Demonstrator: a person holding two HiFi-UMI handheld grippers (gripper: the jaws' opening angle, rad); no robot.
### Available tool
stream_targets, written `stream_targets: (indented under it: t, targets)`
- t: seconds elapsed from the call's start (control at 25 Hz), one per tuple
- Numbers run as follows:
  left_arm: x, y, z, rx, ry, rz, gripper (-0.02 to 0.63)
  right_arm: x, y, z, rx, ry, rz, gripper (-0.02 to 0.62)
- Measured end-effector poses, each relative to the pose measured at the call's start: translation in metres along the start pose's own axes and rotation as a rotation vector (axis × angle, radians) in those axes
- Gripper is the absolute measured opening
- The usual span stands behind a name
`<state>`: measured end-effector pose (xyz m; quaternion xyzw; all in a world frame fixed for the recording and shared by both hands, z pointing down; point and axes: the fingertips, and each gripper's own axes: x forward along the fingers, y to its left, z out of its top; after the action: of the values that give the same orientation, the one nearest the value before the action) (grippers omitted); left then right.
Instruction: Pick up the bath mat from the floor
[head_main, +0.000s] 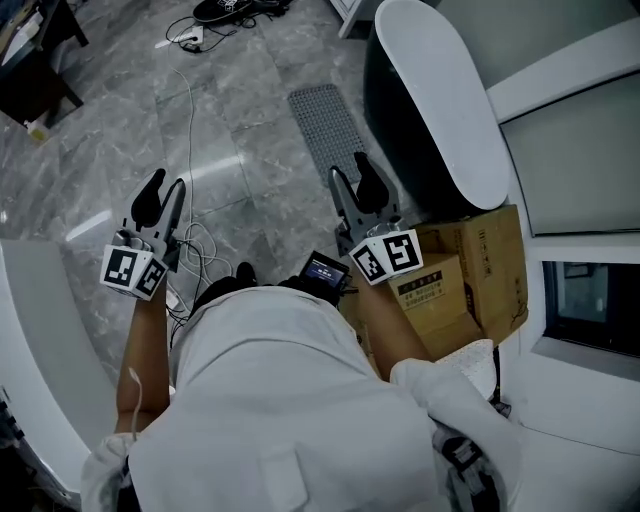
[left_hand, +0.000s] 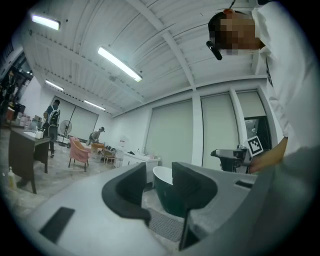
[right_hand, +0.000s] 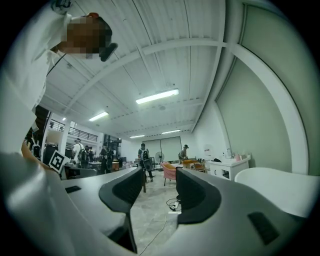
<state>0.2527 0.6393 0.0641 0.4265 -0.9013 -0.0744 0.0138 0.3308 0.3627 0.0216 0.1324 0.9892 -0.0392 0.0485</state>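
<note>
Bath mat (head_main: 325, 122): grey, textured, lying flat on the grey marble-patterned floor (head_main: 120, 150), its long edge alongside the dark outer wall of the white-rimmed bathtub (head_main: 440, 100). Nothing touches it.

Left hand-held gripper (head_main: 166, 188): held level above the floor, well apart from the mat; jaws partly apart, nothing between them.

Right hand-held gripper (head_main: 352, 180): above the mat's near end; jaws apart, nothing between them.

2 cardboard boxes (head_main: 470, 262) stand beside the bathtub's near end. A white cable (head_main: 188, 100) runs across the floor left of the mat.
</note>
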Motion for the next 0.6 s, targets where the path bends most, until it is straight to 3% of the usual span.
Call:
stream_targets:
  t: [0.24, 0.6]
  targets:
    - [0.076, 0.032, -0.014, -0.044, 0.012, -0.058, 0.164, 0.040, -0.047, -0.017, 0.007, 0.019, -0.062, 0.225]
    - [0.212, 0.069, -0.027, -0.012, 0.080, -0.087, 0.163, 0.117, -0.162, -0.062, 0.108, 0.000, -0.117, 0.225]
